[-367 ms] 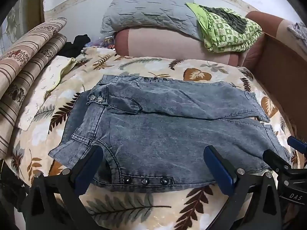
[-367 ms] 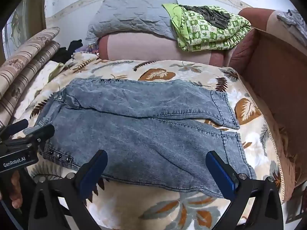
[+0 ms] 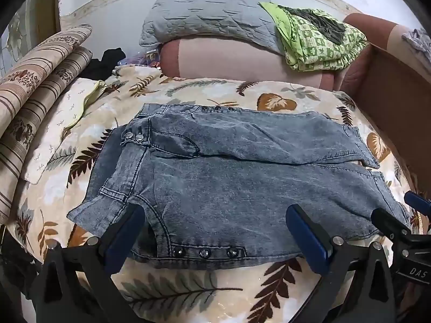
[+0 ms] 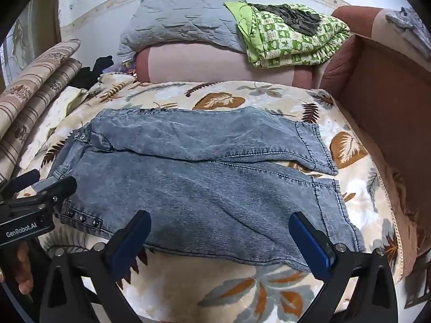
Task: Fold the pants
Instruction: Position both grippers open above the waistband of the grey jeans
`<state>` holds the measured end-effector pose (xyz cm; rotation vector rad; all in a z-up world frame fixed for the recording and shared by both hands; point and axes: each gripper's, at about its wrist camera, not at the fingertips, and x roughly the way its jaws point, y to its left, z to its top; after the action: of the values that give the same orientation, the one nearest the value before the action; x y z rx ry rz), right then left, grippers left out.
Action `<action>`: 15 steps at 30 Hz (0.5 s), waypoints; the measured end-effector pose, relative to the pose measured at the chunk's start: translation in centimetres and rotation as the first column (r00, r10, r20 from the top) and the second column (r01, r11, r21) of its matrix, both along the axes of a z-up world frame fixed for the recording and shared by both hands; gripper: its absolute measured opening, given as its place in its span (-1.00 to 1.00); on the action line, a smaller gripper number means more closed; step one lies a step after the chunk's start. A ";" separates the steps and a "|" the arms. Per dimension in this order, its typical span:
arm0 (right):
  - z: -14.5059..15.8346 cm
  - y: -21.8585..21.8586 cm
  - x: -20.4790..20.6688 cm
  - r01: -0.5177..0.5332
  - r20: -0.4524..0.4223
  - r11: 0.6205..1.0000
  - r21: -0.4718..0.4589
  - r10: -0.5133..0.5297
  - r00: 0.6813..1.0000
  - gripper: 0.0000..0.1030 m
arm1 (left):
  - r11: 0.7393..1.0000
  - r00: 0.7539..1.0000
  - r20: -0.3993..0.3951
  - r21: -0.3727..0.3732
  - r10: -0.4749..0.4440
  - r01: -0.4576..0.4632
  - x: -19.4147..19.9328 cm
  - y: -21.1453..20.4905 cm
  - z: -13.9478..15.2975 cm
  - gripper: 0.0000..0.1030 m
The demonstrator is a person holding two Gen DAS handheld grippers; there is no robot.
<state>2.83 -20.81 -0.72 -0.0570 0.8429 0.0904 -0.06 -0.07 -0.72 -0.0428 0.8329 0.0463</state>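
Observation:
Blue-grey denim pants [image 3: 231, 177] lie flat on a leaf-print blanket [image 3: 188, 290], waistband to the left and legs to the right, the far leg lying partly over the near one. My left gripper [image 3: 215, 231] is open just above the near waistband edge with its three studs. My right gripper [image 4: 221, 239] is open over the near leg of the pants [image 4: 204, 188], close to the near hem edge. Each gripper shows at the edge of the other's view: the right one [image 3: 398, 223] and the left one [image 4: 43, 185].
A pink sofa back [image 3: 242, 59] carries a grey quilt [image 3: 204, 18] and a green patterned cloth [image 3: 320, 43]. Striped cushions [image 3: 35, 86] lie at left. A brown armrest [image 4: 382, 102] stands at right.
Both grippers have barely shifted; the pants lie as before.

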 end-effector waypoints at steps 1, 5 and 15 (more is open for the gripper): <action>0.1 -0.1 0.0 0.001 0.002 1.000 0.005 -0.001 1.000 1.00 | 1.000 1.000 0.000 0.001 0.001 -0.001 0.0 0.0 0.0 1.00; 0.4 -0.1 -0.2 0.006 0.014 1.000 0.008 -0.006 1.000 1.00 | 1.000 1.000 -0.003 -0.002 0.003 -0.003 -0.1 0.0 0.0 1.00; 0.2 0.3 -0.4 0.000 0.010 1.000 0.007 0.000 1.000 1.00 | 1.000 1.000 -0.014 -0.008 -0.014 0.014 -0.3 0.0 -0.2 1.00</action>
<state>2.43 -20.54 -0.49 -0.0505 0.8329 0.0936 -0.31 -0.06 -0.96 -0.0439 0.8474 0.0303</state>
